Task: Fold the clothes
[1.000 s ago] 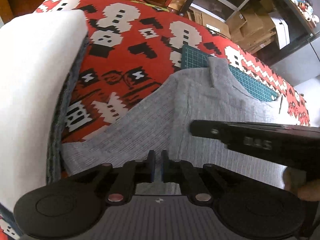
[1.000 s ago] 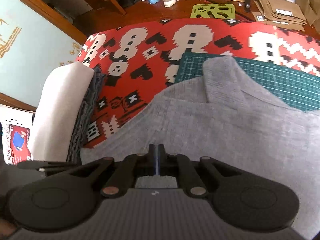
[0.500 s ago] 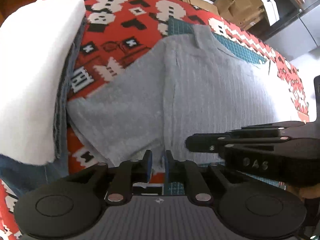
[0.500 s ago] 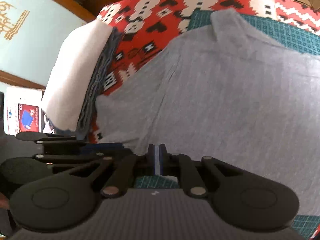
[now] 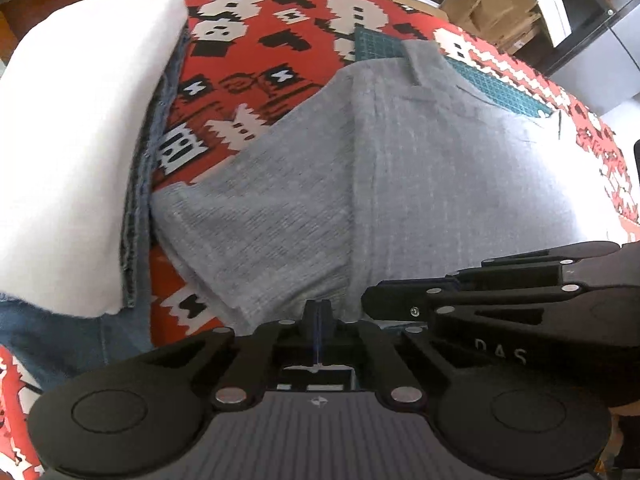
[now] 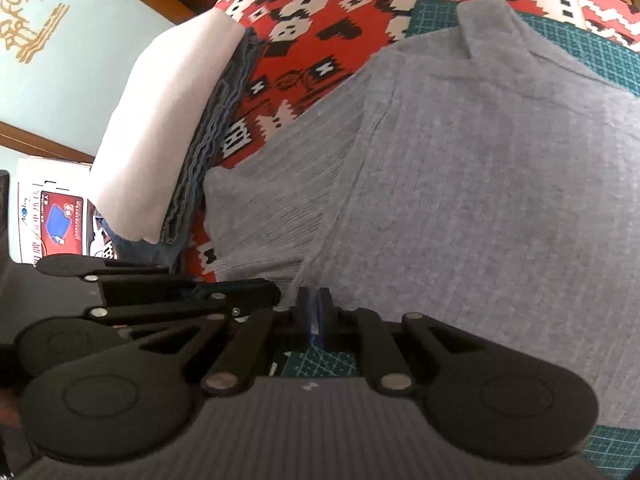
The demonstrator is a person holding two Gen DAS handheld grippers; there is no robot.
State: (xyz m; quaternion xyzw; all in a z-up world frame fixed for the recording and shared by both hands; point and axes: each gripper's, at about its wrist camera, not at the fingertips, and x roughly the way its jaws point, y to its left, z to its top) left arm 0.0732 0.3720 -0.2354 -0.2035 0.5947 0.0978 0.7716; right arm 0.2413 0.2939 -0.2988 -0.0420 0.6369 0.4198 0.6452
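I am pinching the near hem of the grey ribbed knit shirt (image 5: 420,184) with my left gripper (image 5: 318,312), its jaws drawn together with only a thin blue sliver between them; my right gripper (image 6: 314,314) is closed narrow in the same way on the same hem, just beside the left one; in each wrist view the other gripper is showing close alongside, so I am holding two neighbouring points of one edge. Beyond the fingertips the shirt is lying collar away from me, spread over the dark green gridded cutting mat (image 6: 592,46) and the red, black and white patterned cloth (image 5: 280,40) covering the tabletop; one short sleeve is fanning out to my left, towards the stack of folded white and blue clothes (image 5: 80,128) at the table's left edge. I am judging that the step in hand is carrying the hem up towards the collar; to do it well I am keeping both grips level and pulling evenly, so the fold line is running straight across; I am also minding the loose sleeve, which could bunch under the body, and the stack, which sits near that sleeve.
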